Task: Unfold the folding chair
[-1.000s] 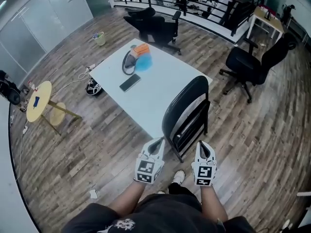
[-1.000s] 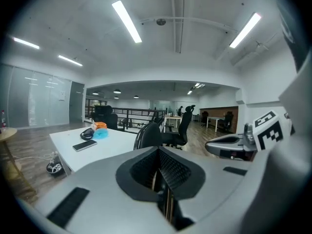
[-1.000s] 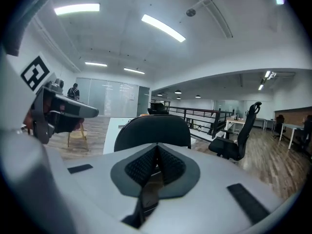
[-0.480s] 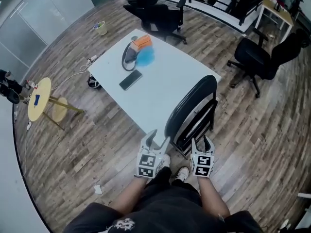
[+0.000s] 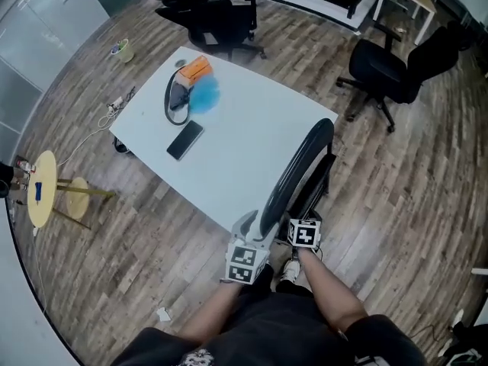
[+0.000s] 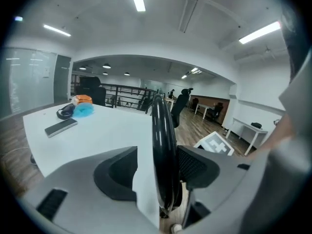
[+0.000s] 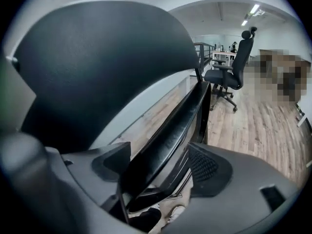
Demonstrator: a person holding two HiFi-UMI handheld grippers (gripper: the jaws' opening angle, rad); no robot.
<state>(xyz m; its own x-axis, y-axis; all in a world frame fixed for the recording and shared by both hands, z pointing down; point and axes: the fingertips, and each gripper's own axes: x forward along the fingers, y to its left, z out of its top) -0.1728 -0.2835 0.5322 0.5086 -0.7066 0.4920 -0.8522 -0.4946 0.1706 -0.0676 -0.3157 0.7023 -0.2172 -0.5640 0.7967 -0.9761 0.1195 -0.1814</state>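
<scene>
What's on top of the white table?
A black phone, a blue fluffy thing, an orange thing and a dark looped strap. The folded chair hides part of the table.

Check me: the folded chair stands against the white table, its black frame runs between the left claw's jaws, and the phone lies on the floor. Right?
Not quite: the head view shows the phone on the white table, not the floor. The rest holds: the folded chair stands against the table, its black frame between the opening jaws of the left claw.
</scene>
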